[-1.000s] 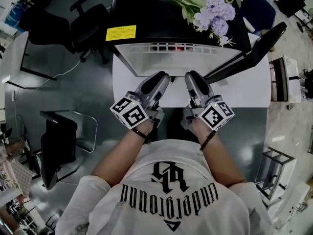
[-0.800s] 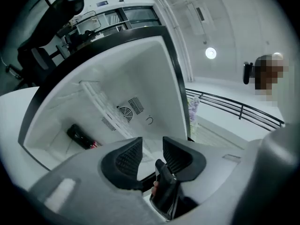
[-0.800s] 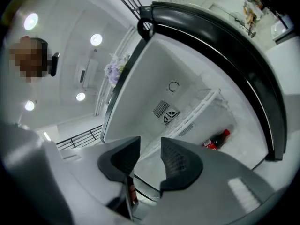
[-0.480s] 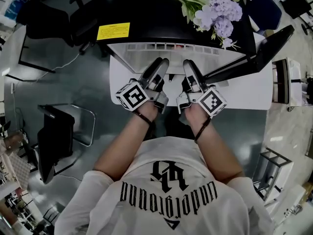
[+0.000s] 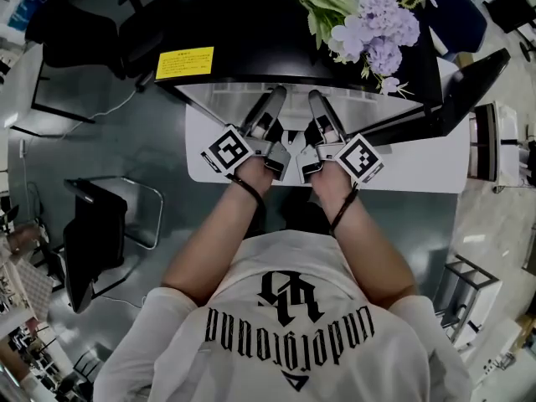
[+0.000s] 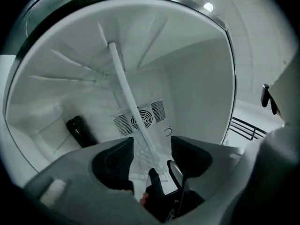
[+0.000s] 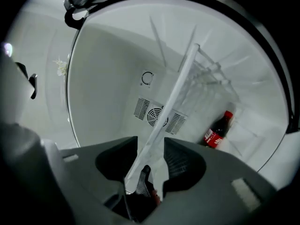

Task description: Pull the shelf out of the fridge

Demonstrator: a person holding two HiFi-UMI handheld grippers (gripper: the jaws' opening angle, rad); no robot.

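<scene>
The black fridge (image 5: 251, 32) stands open in front of me, and its white shelf (image 5: 219, 93) shows just under the top edge. Both grippers reach level into the opening, side by side. In the left gripper view the shelf's front edge (image 6: 124, 88) runs as a white bar between the jaws of my left gripper (image 6: 150, 151) (image 5: 272, 99). Its pads stand clear of the bar. My right gripper (image 7: 151, 156) (image 5: 318, 99) straddles the same edge (image 7: 180, 78) with a gap on each side. Both pairs of jaws have just been opening.
A cola bottle (image 7: 216, 130) (image 6: 77, 130) lies at the back of the fridge near the fan vent (image 7: 159, 116). The black door (image 5: 469, 74) hangs open to the right. Flowers (image 5: 368, 23) lie on top. A white panel (image 5: 419, 153) lies below; chairs (image 5: 100, 249) stand at left.
Both grippers have moved forward into the fridge opening and rolled a little. Their jaws have spread wider, and the shelf edge now sits between them.
</scene>
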